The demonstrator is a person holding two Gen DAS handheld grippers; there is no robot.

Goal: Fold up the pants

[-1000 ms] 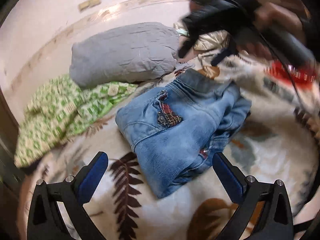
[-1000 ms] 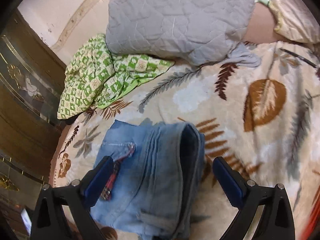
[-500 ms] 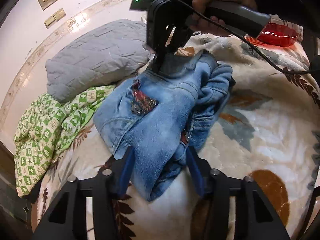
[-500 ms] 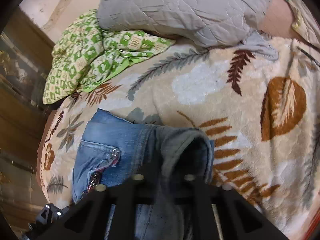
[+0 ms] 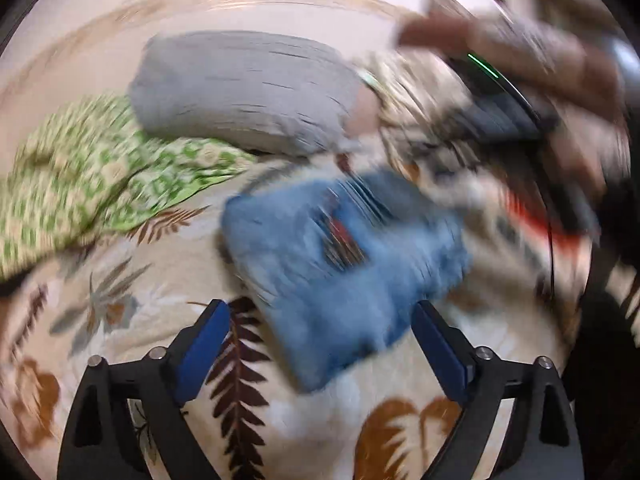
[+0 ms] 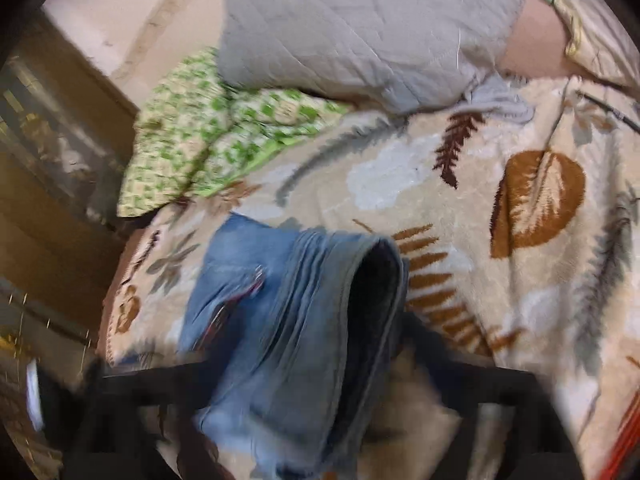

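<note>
A: Where do the pants stand?

B: The light-blue denim pants [image 5: 340, 264] lie as a compact folded bundle on the cream plush blanket with brown and grey leaf prints [image 5: 132, 320], about mid-bed. In the right wrist view the open waistband end [image 6: 376, 280] faces the camera with layers stacked beneath it. I'd judge the folding nearly done; at most a tidy-up of the uneven edges is left, though both views are blurred.

A: And the tongs?

B: The left gripper [image 5: 320, 344] is opening, its blue pads spread wide with the near end of the bundle between them but not pressed. The right gripper [image 6: 320, 408] is opening too; its dark arms smear to either side of the denim, and I see no pinch on the cloth.

A: What's around?

B: A grey quilted pillow [image 6: 360, 28] sits beyond the pants, with a green-and-cream checked cloth [image 6: 224, 136] crumpled beside it, both apart from the bundle. A person's hand [image 5: 520, 52] carrying the other tool crosses the upper right of the left view. Nothing sits on the pants themselves.
</note>
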